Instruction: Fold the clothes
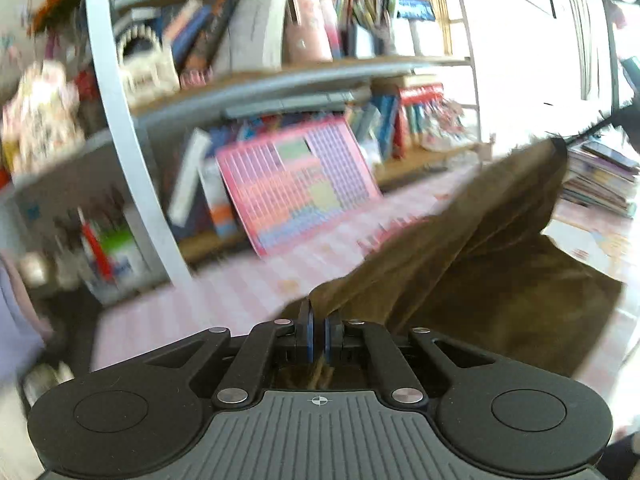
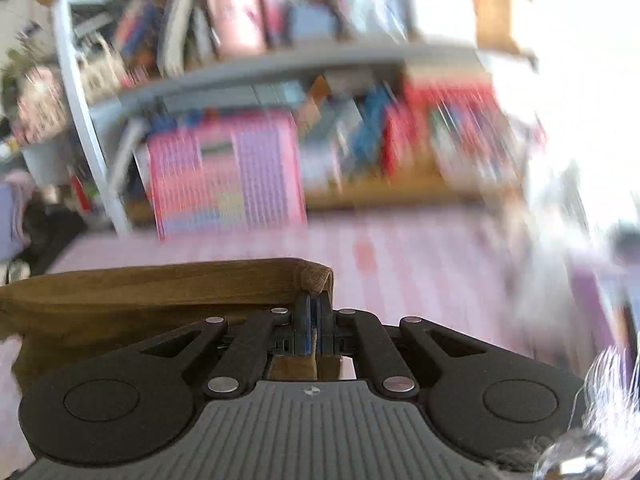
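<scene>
A brown garment (image 1: 480, 248) is lifted off the pink checked tablecloth (image 1: 224, 296). My left gripper (image 1: 318, 320) is shut on one corner of it, and the cloth stretches up and to the right toward a far raised corner. In the right wrist view the same brown garment (image 2: 152, 288) runs as a taut band to the left, and my right gripper (image 2: 314, 316) is shut on its folded corner. Both views are blurred by motion.
A bookshelf (image 1: 280, 80) packed with books stands along the far edge, with a pink chart board (image 1: 296, 184) leaning against it and a white curved post (image 1: 120, 128) at its left. A stack of magazines (image 1: 600, 184) lies at the right.
</scene>
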`<act>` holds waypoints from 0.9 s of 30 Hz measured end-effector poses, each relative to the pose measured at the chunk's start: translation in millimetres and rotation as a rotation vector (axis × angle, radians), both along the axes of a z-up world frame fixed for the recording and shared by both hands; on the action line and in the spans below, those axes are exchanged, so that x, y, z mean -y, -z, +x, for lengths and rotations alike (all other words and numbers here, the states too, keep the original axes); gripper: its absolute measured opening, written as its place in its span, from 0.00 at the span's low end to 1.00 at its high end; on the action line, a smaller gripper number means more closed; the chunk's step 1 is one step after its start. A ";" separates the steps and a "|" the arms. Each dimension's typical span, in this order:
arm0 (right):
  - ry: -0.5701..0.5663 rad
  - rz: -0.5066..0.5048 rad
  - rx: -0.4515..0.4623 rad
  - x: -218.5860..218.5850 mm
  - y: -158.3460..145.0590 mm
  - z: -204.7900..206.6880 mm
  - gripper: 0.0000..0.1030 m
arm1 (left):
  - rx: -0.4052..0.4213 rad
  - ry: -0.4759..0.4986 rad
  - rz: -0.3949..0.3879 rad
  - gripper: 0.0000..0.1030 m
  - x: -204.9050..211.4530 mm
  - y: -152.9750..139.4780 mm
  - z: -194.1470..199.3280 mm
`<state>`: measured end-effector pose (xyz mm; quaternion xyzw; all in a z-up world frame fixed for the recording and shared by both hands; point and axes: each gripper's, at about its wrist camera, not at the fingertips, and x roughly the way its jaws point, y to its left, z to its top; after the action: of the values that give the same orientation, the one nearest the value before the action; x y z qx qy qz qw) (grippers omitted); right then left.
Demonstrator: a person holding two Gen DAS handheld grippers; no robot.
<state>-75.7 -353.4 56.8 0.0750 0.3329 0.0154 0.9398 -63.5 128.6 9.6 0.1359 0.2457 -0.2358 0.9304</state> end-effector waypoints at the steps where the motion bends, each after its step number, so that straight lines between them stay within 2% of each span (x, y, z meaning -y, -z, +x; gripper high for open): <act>1: 0.033 0.006 -0.047 -0.6 17.9 -18.1 0.05 | -0.032 -0.008 -0.015 0.13 -1.7 9.4 -7.1; 3: 0.105 0.028 -0.139 -3.2 53.7 -47.0 0.07 | -0.097 -0.028 -0.046 0.14 -5.5 27.6 -20.3; 5: 0.163 0.049 -0.193 -8.1 74.2 -66.7 0.21 | -0.169 -0.081 -0.079 0.23 -11.8 40.4 -26.6; 6: 0.191 0.059 -0.218 -10.8 83.3 -76.0 0.28 | -0.186 -0.108 -0.095 0.24 -15.8 42.6 -30.7; 7: 0.212 0.086 -0.222 -12.6 87.0 -85.4 0.30 | -0.193 -0.129 -0.117 0.28 -21.5 42.5 -35.6; 8: 0.227 0.135 -0.219 -13.8 87.1 -91.7 0.32 | -0.193 -0.149 -0.141 0.36 -27.8 41.6 -40.3; 10: 0.256 0.253 -0.216 -15.6 86.6 -100.0 0.38 | -0.201 -0.221 -0.232 0.49 -45.0 37.8 -49.0; 11: 0.272 0.318 -0.214 -16.1 86.6 -102.4 0.40 | -0.226 -0.260 -0.301 0.53 -53.3 38.1 -52.2; 13: 0.305 0.436 -0.208 -17.5 87.1 -105.4 0.46 | -0.322 -0.331 -0.501 0.58 -73.7 42.5 -52.4; 16: 0.356 0.589 -0.191 -20.2 90.7 -103.6 0.52 | -0.483 -0.450 -0.878 0.74 -98.1 63.8 -47.0; 19: 0.425 0.735 -0.192 -16.7 98.2 -97.6 0.55 | -0.658 -0.567 -1.172 0.74 -104.0 98.4 -36.6; 23: 0.520 0.875 -0.208 -8.6 109.6 -89.0 0.56 | -0.731 -0.649 -1.289 0.73 -91.6 117.1 -26.8; 25: 0.538 0.880 -0.219 -5.6 111.9 -82.0 0.56 | -0.739 -0.659 -1.309 0.70 -84.9 117.9 -18.7; 27: 0.560 0.876 -0.230 -1.9 114.3 -75.1 0.54 | -0.733 -0.686 -1.297 0.67 -82.5 113.9 -9.1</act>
<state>-150.8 -351.5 -57.5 0.5477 0.3632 -0.1067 0.7461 -72.6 211.1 -104.3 -0.5975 0.3766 -0.0630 0.7051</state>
